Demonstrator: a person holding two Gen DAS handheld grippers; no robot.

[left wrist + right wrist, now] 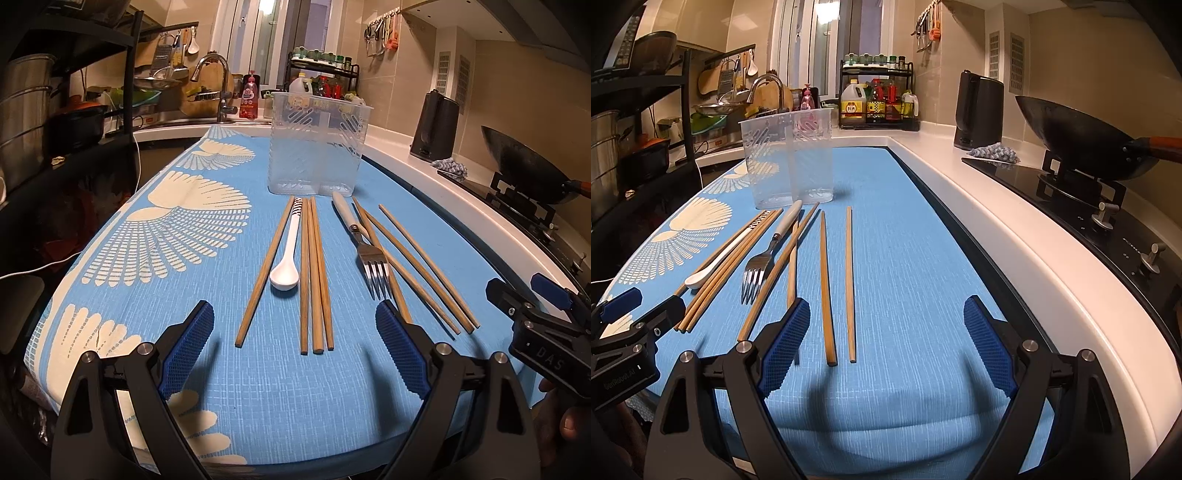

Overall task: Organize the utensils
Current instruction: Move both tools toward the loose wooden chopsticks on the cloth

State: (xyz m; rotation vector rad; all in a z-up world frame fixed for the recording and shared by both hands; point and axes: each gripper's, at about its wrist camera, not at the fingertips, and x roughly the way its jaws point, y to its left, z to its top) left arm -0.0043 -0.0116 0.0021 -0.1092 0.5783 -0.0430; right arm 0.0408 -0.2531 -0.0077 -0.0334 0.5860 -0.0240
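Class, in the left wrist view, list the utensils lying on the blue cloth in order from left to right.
Single chopstick → white spoon → three chopsticks side by side → fork → two chopsticks furthest right. One chopstick crosses under the fork, so I leave it out.

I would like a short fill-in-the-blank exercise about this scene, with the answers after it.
1. The clear holder at the far end of the blue cloth has ____ utensils in it.
2. The spoon is ____ in colour.
3. The fork lies with its tines toward the camera and partly on top of a ____.
4. The left gripper and the right gripper are both ____.

Missing words: no; white; chopstick; open
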